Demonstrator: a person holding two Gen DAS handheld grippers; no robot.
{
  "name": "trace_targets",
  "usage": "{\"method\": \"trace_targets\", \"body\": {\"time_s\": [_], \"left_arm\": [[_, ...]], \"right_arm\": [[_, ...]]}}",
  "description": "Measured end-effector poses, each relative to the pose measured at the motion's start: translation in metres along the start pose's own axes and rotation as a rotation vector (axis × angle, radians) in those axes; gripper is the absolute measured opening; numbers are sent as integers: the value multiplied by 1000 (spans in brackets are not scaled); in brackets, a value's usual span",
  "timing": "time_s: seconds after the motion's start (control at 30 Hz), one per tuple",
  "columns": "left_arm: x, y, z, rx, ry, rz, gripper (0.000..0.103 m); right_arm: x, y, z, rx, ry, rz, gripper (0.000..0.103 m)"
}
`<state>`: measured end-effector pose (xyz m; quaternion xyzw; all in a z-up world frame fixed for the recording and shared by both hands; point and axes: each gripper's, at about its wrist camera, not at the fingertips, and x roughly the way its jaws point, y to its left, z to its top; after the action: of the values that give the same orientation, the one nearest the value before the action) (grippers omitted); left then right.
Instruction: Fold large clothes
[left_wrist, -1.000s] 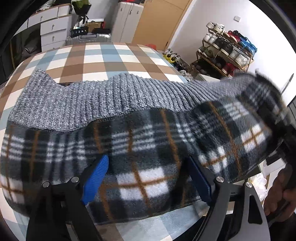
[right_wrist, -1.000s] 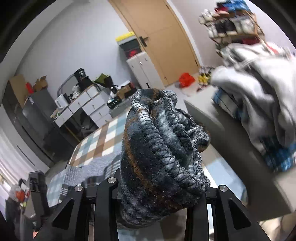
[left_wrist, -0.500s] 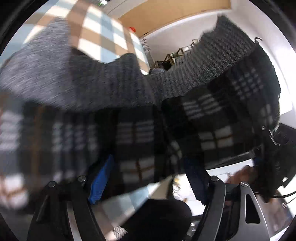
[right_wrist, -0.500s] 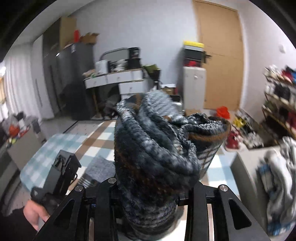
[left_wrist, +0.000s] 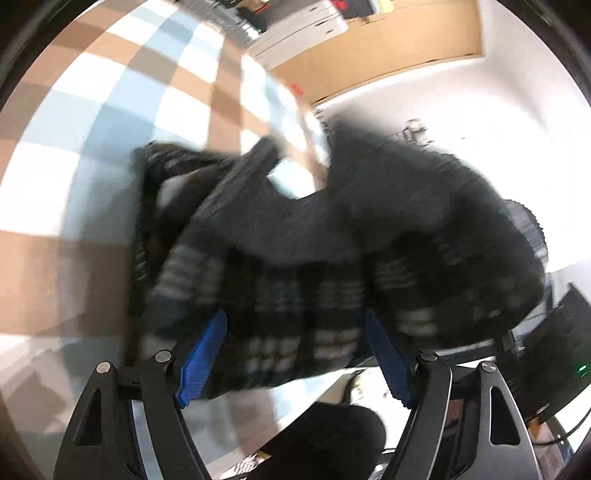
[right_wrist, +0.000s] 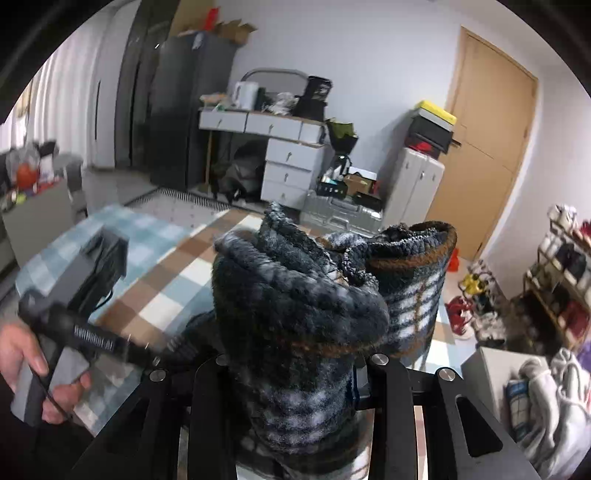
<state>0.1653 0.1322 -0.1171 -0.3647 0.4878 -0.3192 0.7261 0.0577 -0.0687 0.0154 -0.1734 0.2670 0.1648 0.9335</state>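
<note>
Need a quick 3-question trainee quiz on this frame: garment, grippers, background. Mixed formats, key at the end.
1. True or false: the right gripper is clamped on a bunched part of the plaid garment.
2. Multiple choice: the pads of the left gripper are (A) red, (B) blue, (C) yellow.
3. Fill in: in the right wrist view, the surface under the garment is covered by a ____ cloth in brown, white and light blue.

Key: 1 true; 2 B; 3 checked.
</note>
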Motion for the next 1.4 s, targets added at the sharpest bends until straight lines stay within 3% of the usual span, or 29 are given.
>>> {"method": "trace_targets", "body": {"time_s": [0.1,0.17,0.27,0.47,0.5,0.53,0.63,0.73,0.97,1.1,1.2,1.3,1.4], "left_arm": [[12,2,5,6,34,-35,73],[26,19,10,-47,71,-5,73],[19,34,17,-127,57,-55,73],[-4,41,6,-51,39,83,73],[1,53,7,-93,48,90,73],[7,70,6,-172,62,96,71],[8,86,2,-241,29,52,71],[18,84,0,-242,36,48,72],[28,85,-13,-262,55,30,72],[23,90,-14,-291,64,18,72],[-2,95,-11,-342,-68,-33,72],[-27,103,-12,-377,-181,-75,72],[-19,107,-13,-389,-158,-66,72]], "right_arm": [[6,14,3,-30,26,-1,33],[9,20,9,-49,44,13,33],[14,8,30,-19,67,15,33],[19,-40,63,186,125,8,33],[20,-40,66,192,135,4,33],[23,-33,67,170,146,7,33],[29,2,68,68,150,2,33],[40,21,80,31,142,-10,33],[68,12,122,49,119,-97,33],[83,53,92,-160,170,-115,33],[88,96,42,-344,218,-87,33],[74,119,0,-457,173,-84,34],[54,127,-37,-547,95,-113,34]]}}
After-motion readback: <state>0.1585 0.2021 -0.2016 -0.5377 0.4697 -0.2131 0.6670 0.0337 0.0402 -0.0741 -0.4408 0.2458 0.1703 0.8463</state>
